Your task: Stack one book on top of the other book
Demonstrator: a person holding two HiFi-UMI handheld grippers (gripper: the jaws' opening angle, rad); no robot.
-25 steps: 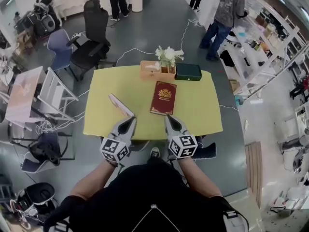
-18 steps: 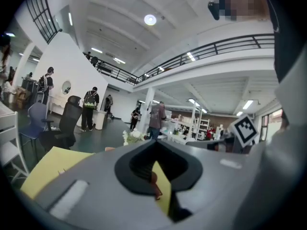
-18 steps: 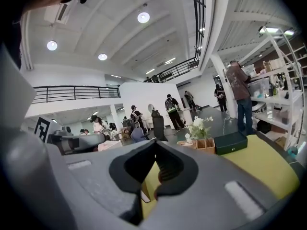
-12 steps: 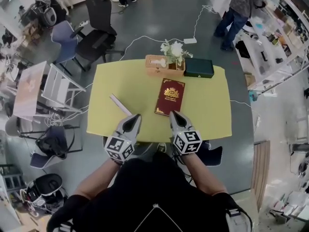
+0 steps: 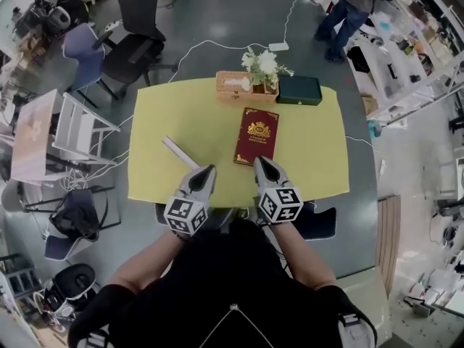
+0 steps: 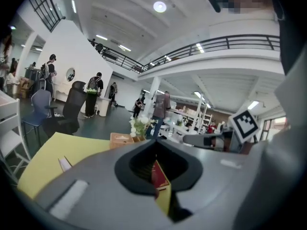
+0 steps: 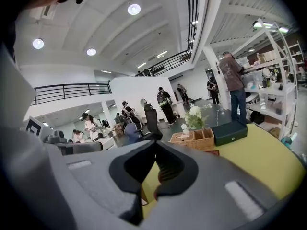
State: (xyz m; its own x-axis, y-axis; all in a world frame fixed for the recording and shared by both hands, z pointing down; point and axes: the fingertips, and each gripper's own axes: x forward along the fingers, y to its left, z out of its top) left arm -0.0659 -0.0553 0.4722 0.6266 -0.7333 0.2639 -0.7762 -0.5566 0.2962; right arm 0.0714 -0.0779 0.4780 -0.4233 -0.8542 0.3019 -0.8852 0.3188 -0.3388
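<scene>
A dark red book with a gold crest (image 5: 256,135) lies flat in the middle of the yellow table (image 5: 312,151). A thin pale book (image 5: 180,153) lies slanted to its left. My left gripper (image 5: 210,169) is shut and empty, its tip over the table's near edge, just right of the pale book. My right gripper (image 5: 259,160) is also shut and empty, its tip just short of the red book's near end. In the left gripper view the red book (image 6: 158,174) shows through the closed jaws of that gripper (image 6: 154,142). In the right gripper view, the right gripper (image 7: 156,143) points across the table.
At the table's far edge stand a wicker tissue box (image 5: 235,85), white flowers (image 5: 264,64) and a dark green case (image 5: 299,90). Office chairs (image 5: 134,46) and a white rack (image 5: 80,129) stand to the left. A person (image 5: 348,6) stands beyond the table.
Both grippers have moved forward and down, from just before the table's near edge to over it. Both stayed shut. The books have not moved.
</scene>
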